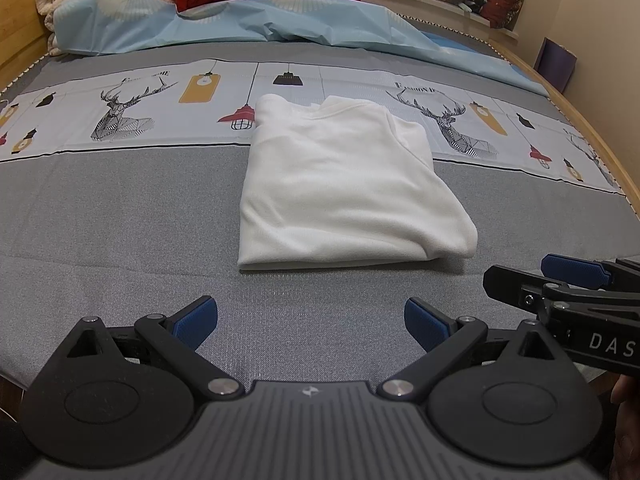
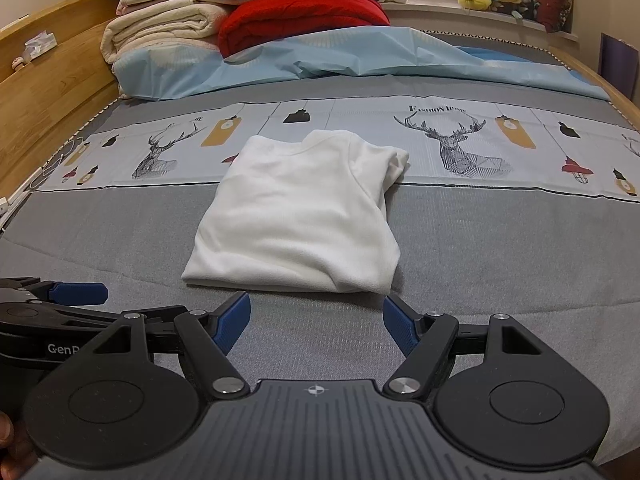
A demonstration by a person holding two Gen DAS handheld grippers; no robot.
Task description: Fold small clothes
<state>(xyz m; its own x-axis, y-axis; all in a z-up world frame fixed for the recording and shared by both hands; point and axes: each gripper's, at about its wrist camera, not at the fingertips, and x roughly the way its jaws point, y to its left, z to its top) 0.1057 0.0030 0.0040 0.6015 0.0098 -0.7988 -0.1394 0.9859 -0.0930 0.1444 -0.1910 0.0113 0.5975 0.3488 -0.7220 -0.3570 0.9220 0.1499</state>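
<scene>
You have the white garment (image 1: pixel 344 184) lying folded into a compact rectangle on the grey bed cover (image 1: pixel 120 240), its far edge reaching onto the printed band with the deer and lamps (image 1: pixel 120 116). From how it lies, the fold looks close to done: the near hem sits as 1 straight doubled edge, while the right side bulges a little where a sleeve or side panel is tucked under.

Your left gripper (image 1: pixel 311 326) hangs over bare cover with its 2 blue pads spread wide and nothing between them. Your right gripper (image 2: pixel 316 322) is likewise spread wide and empty. Both sit on the near side of the garment, not touching it; in the right wrist view the near hem lies just beyond the fingertips, in the left wrist view it is a little farther off and slightly to the right of centre. The 2 tools are side by side, each showing at the edge of the other's view.

If you judge another fold is wanted, you would need both near corners pinched together and carried toward the collar end. If not, the looser right edge is the part that calls for a tidy or a smoothing press.
</scene>
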